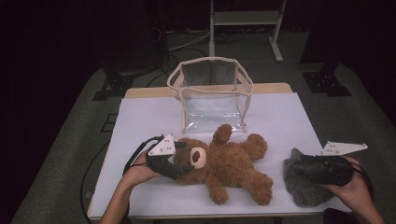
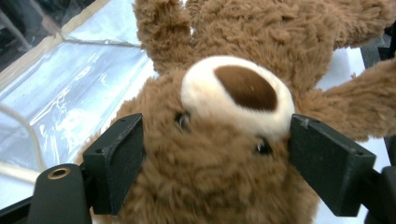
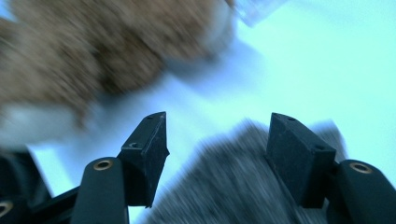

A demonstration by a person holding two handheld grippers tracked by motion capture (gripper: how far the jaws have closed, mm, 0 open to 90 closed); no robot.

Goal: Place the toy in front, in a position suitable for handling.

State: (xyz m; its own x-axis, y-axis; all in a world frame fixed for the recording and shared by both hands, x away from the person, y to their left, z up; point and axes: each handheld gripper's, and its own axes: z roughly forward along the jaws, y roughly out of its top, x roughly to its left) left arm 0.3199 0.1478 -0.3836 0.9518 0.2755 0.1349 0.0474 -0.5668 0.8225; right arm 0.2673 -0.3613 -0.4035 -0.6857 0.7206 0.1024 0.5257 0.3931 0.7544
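The teddy bear [image 1: 224, 168] lay on the white table [image 1: 289, 116], nothing yet in the clear bag [image 1: 210, 93] behind it. Left gripper [image 1: 180, 169] straddled its head, jaws apart, hardly pressing. Right gripper [image 1: 299, 168] hovered open over the grey plush [image 1: 303, 189].

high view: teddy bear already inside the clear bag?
No. The teddy bear lies on the white table, in front of the clear bag.
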